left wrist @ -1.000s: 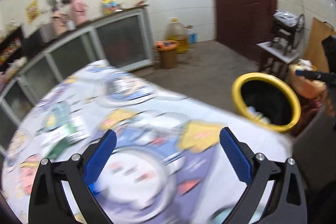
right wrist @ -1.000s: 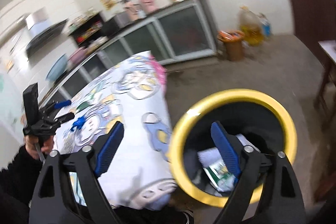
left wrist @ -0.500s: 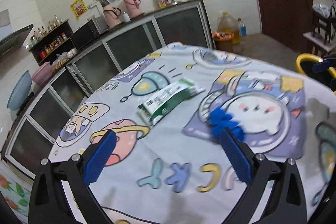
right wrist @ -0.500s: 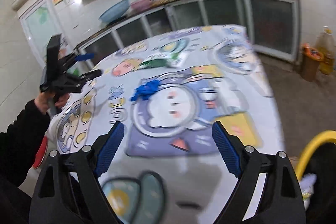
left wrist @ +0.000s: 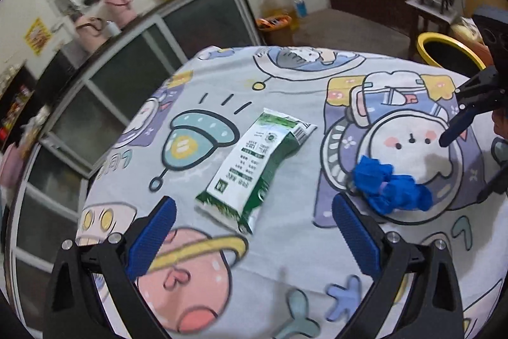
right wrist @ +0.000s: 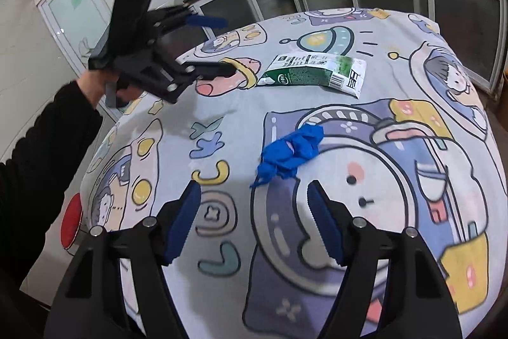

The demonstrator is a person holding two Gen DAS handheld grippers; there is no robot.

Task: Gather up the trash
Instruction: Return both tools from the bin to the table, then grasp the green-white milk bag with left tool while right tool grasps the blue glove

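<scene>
Now both my grippers have swung away from the yellow bin and back over the bench, which is covered by a cartoon-printed cloth. A second ago my right gripper was looking straight down into the bin, where scraps already lay; now it faces the cloth, and the bin shows only at the far right edge of the left wrist view, beside the bench.

My right fingers have just been closing a little, yet they stand apart with nothing between them. The crumpled blue scrap lies on the cloth just ahead of them, not touched. My left gripper has its fingers wide apart and empty, and the green-and-white packet lies flat just beyond them, near the middle of the bench. The two pieces of trash sit near each other but apart.

I judge one drop into the bin is done and a new pickup is starting: blue scrap for the right, packet for the left. The flat packet may be awkward to pinch off the cloth.
</scene>
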